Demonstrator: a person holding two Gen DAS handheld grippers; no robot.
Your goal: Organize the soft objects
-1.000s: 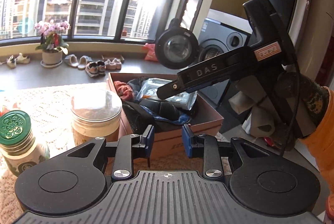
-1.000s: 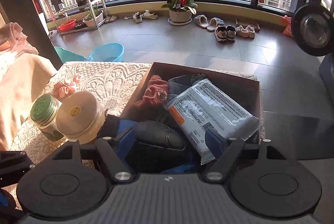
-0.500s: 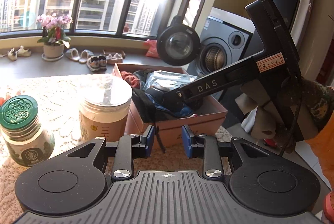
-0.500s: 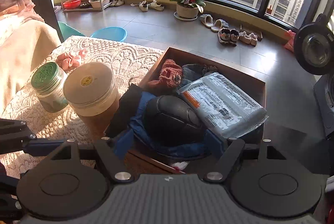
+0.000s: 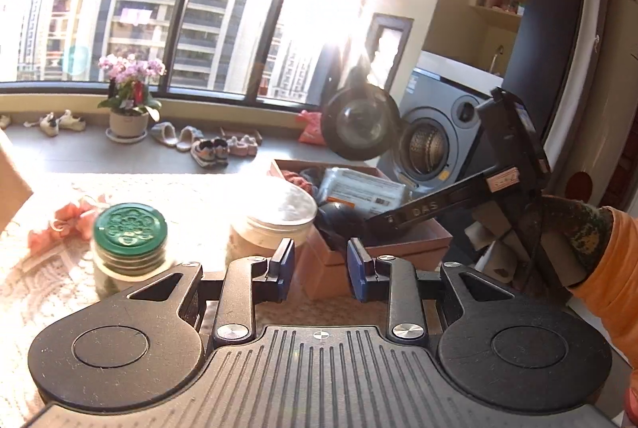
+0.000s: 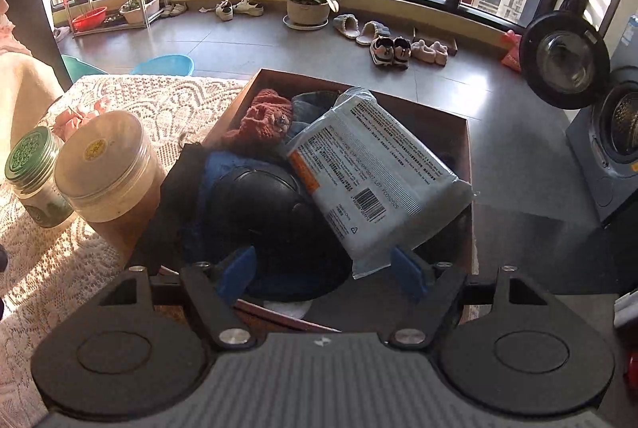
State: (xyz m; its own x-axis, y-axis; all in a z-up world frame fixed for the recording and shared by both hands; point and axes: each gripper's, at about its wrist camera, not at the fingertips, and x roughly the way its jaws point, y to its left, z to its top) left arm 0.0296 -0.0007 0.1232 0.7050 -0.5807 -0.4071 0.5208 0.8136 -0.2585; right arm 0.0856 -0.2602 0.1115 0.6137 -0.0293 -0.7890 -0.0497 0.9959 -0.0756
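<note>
A brown cardboard box (image 6: 438, 117) stands at the table's right edge and holds soft things: a black padded cap on blue cloth (image 6: 263, 204), a rust knitted item (image 6: 263, 117), and a grey plastic pack (image 6: 375, 172). My right gripper (image 6: 323, 272) is open and empty, just above the box's near edge, its fingers on either side of the cap. My left gripper (image 5: 321, 264) is open and empty, back from the box (image 5: 398, 248) over the table. A pink fabric bow (image 5: 67, 220) lies on the lace cloth at left.
A green-lidded jar (image 5: 129, 248) and a wide clear-lidded jar (image 5: 275, 224) stand on the lace tablecloth (image 6: 159, 101) left of the box. Beyond the table are a washing machine (image 5: 434, 144), shoes, and a flower pot (image 6: 307, 9) on the floor.
My right gripper has risen and pulled back from the cap, staying open. My left gripper has drawn back and left, so the jars and box look farther away.
</note>
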